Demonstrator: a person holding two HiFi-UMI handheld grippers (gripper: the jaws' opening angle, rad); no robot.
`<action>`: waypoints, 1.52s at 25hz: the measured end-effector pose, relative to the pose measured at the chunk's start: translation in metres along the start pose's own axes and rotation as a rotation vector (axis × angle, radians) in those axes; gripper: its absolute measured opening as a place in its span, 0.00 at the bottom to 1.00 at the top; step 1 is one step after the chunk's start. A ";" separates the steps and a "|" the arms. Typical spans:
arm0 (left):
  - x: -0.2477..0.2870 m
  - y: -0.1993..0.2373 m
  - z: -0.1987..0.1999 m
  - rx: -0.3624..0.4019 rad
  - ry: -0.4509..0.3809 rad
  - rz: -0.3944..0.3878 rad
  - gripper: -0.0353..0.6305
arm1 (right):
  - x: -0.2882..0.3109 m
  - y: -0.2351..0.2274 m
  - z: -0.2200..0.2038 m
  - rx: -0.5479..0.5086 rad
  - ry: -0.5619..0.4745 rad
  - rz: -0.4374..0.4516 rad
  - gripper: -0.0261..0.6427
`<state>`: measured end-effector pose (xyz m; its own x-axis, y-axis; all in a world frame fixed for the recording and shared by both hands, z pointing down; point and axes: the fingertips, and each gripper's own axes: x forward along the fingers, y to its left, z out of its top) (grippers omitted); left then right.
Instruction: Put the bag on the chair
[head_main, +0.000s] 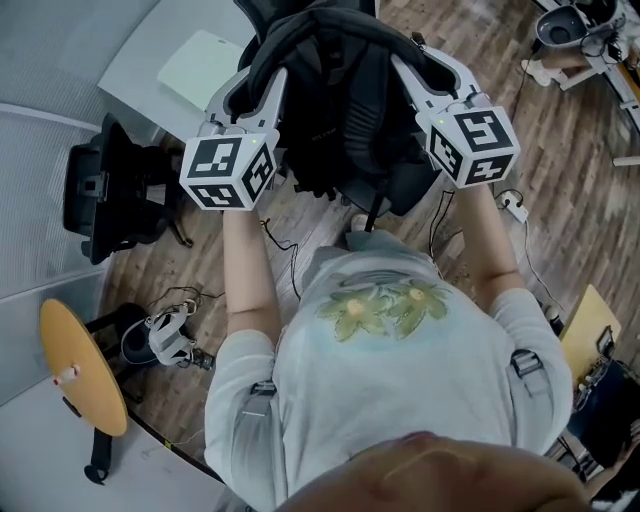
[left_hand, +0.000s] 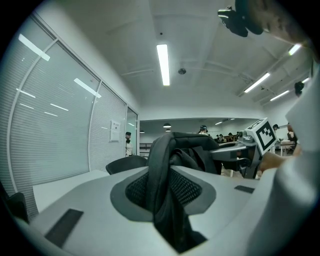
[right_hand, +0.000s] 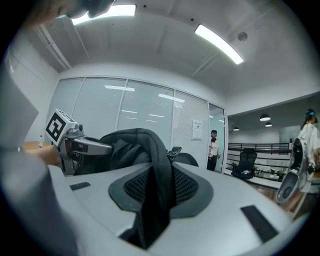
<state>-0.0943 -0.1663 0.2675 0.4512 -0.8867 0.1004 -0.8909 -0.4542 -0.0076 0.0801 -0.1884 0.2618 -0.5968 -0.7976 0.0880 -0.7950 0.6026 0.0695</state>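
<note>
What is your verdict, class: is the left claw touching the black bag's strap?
Touching. The left gripper view shows the left claw shut on the strap, its padded jaws pressing the fabric from both sides.

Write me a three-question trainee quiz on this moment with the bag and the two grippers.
1. What is pinched in the left gripper? A) a strap of the black bag B) a cable C) nothing
2. True or false: the right gripper is shut on a strap of the bag.
3. Fill in: in the head view, the round yellow tabletop lies on the person's ____ side.
Key: 1 A; 2 true; 3 left.
</note>
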 end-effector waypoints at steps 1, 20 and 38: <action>0.007 0.001 0.001 0.004 0.003 0.002 0.23 | 0.004 -0.006 -0.001 0.002 0.000 0.001 0.19; 0.083 0.035 -0.023 -0.017 0.025 -0.052 0.23 | 0.066 -0.054 -0.027 0.020 0.042 -0.046 0.19; 0.122 0.042 -0.076 -0.064 0.076 -0.125 0.22 | 0.093 -0.078 -0.080 0.057 0.149 -0.082 0.20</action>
<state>-0.0809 -0.2868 0.3554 0.5556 -0.8136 0.1715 -0.8307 -0.5519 0.0729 0.0952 -0.3074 0.3442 -0.5105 -0.8284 0.2307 -0.8477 0.5298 0.0267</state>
